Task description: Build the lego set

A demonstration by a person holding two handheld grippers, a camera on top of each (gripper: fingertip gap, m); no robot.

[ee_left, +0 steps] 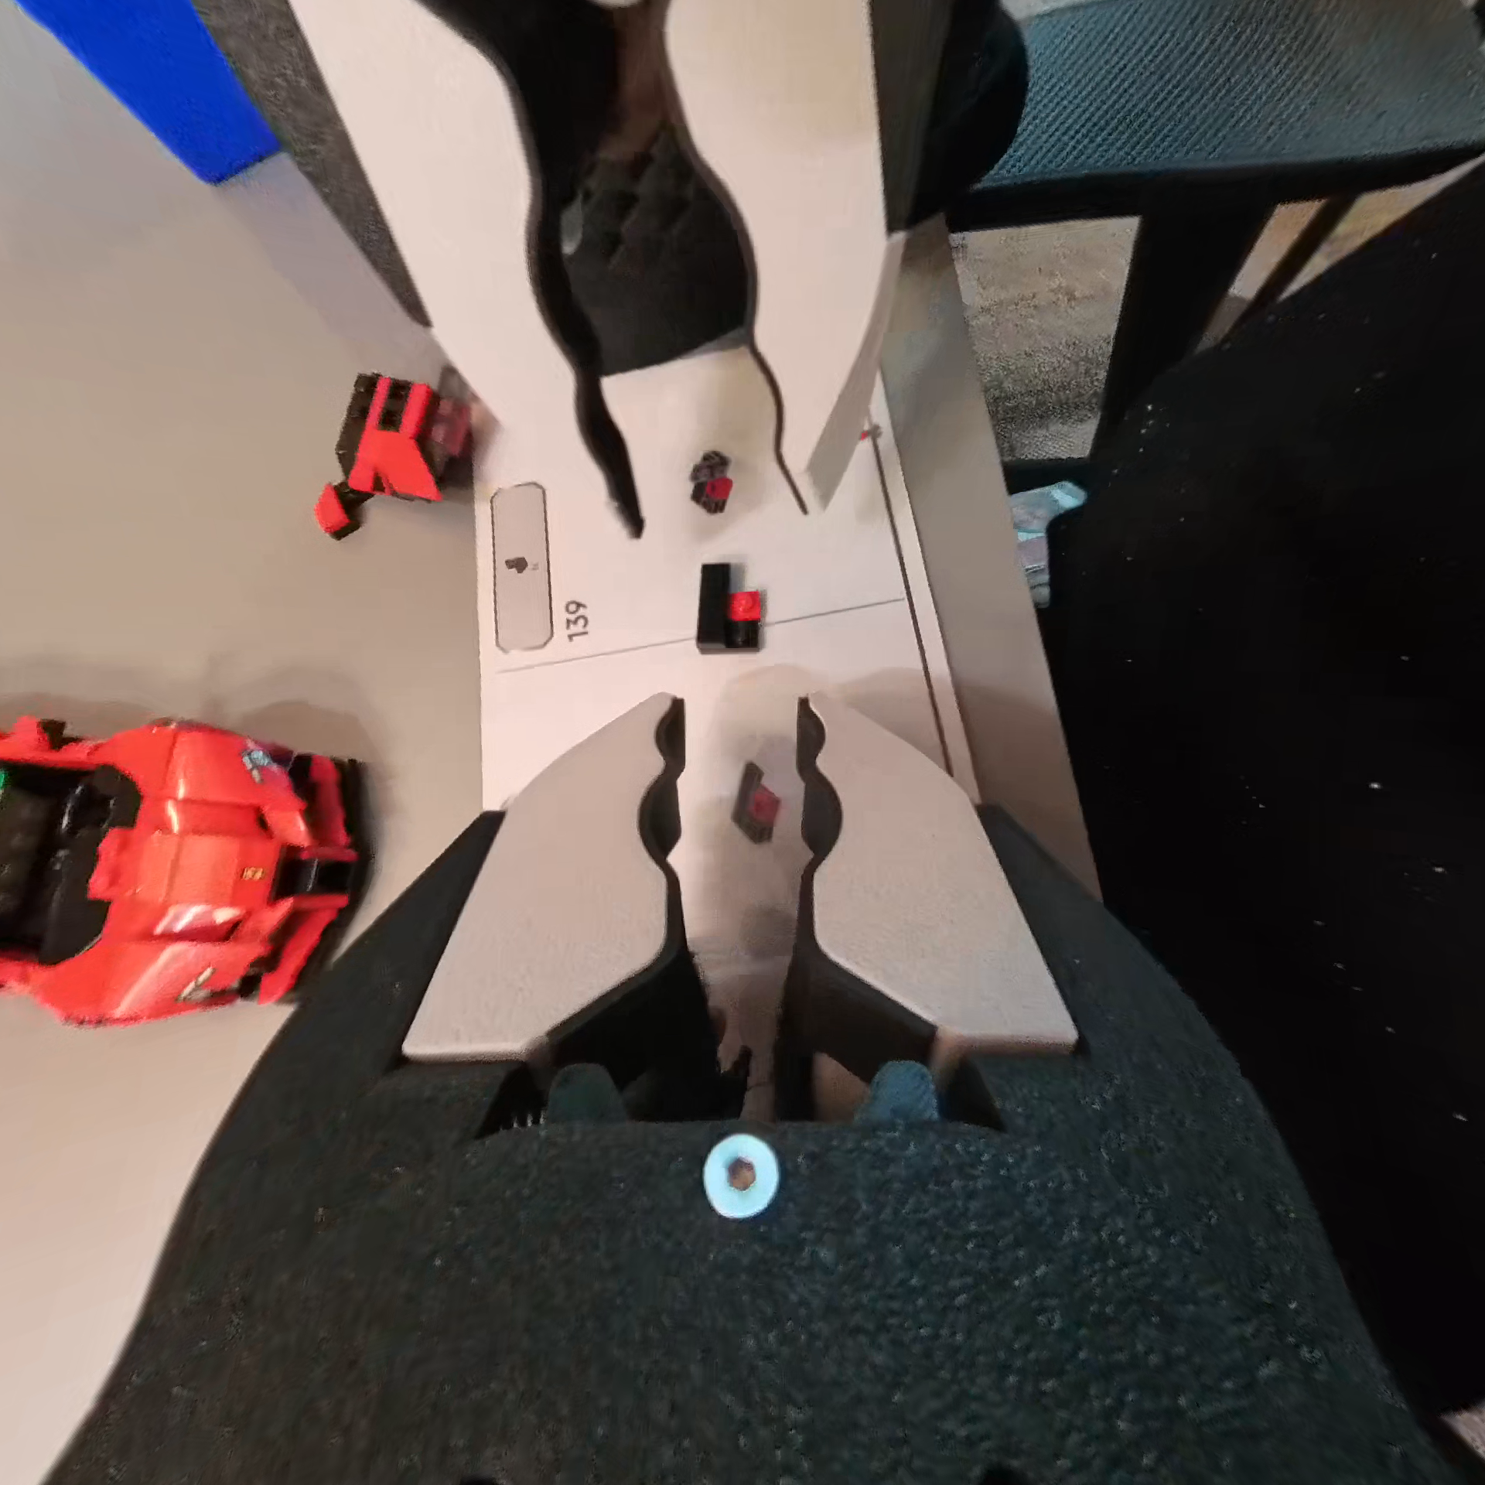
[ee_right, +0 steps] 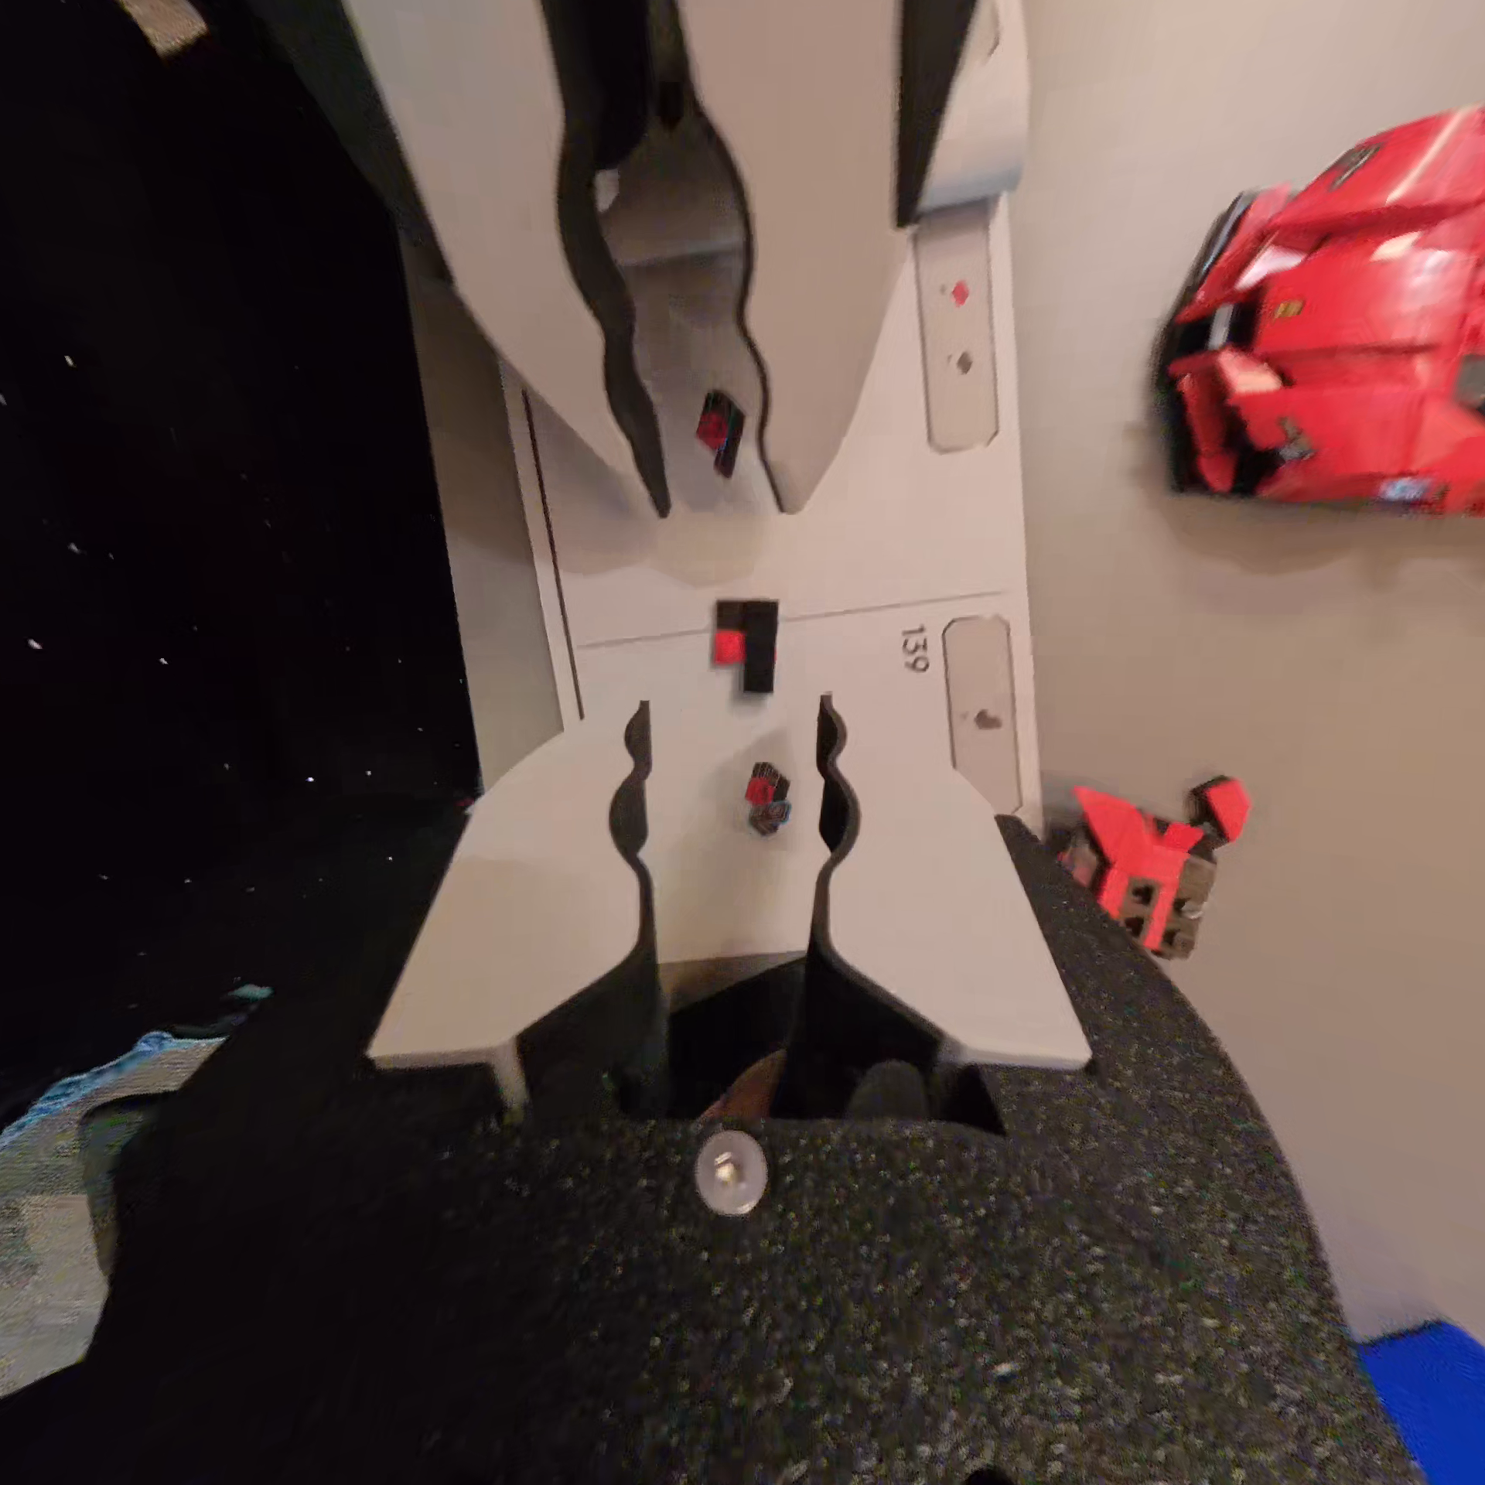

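Note:
An open instruction booklet [ee_left: 820, 562] lies on the pale table, and my two grippers face each other over it. A black-and-red lego piece [ee_left: 727, 607] lies on the page between them, also in the right wrist view [ee_right: 747, 643]. My left gripper [ee_left: 739, 711] is open and empty, with a smaller black-and-red piece [ee_left: 758, 803] on the page between its fingers. My right gripper [ee_right: 733, 707] is open and empty over another small black-and-red piece [ee_right: 767, 795]. I cannot tell whether these two small ones are real or printed.
A built red lego car [ee_left: 177, 868] [ee_right: 1326, 321] stands on the table beside the booklet. A red-and-black sub-assembly [ee_left: 394, 450] [ee_right: 1149, 868] lies near the booklet's edge. A blue object [ee_left: 161, 80] sits at a table corner. A dark chair [ee_left: 1205, 120] stands beyond the table edge. There is about 5 cm between the tips of the two grippers.

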